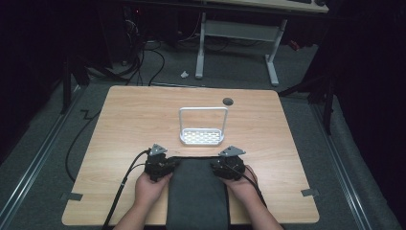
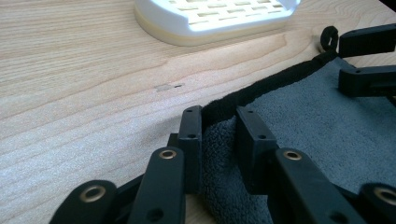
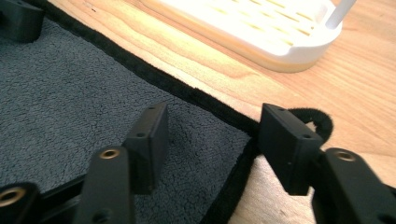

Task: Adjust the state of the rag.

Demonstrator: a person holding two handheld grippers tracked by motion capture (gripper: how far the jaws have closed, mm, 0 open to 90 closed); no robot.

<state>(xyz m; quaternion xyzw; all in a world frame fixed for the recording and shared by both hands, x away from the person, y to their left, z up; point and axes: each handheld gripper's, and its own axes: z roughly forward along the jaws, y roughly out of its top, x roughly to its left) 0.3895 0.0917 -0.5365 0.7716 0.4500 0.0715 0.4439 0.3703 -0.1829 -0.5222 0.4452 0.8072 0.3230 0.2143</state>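
Risks first. Right gripper [image 3: 210, 140] is released, jaws spread wide, straddling the near right corner of the grey towel [image 1: 197, 191]: one jaw over the pile, the other just outside the black hem by the small hang loop [image 3: 322, 123]. If it closes from here it may catch only the loop or the hem edge, and the corner would likely slip out once lifted. It could also scrape the wooden surface [image 1: 134, 124] and bunch the cloth instead of gripping it.

Left gripper [image 2: 219, 135] is clenched on the towel's other far corner, with a raised fold and the hem pinched between its jaws. The grip looks shallow, near the edge. A pull before the right side has hold would probably skew the towel or drag it toward the white rack [image 1: 202, 135].

The rack sits just ahead of both grippers, beyond the towel's far edge and close to it. A forward sweep or a lift of the cloth could bump it and shove it.

Positions: the towel lies flat between the two grippers and runs back from them toward the person, off the near edge of the surface. Its far hem is level with the jaw tips. Left corner sits inside the left jaws, right corner under and between the right jaws, not yet pressed.
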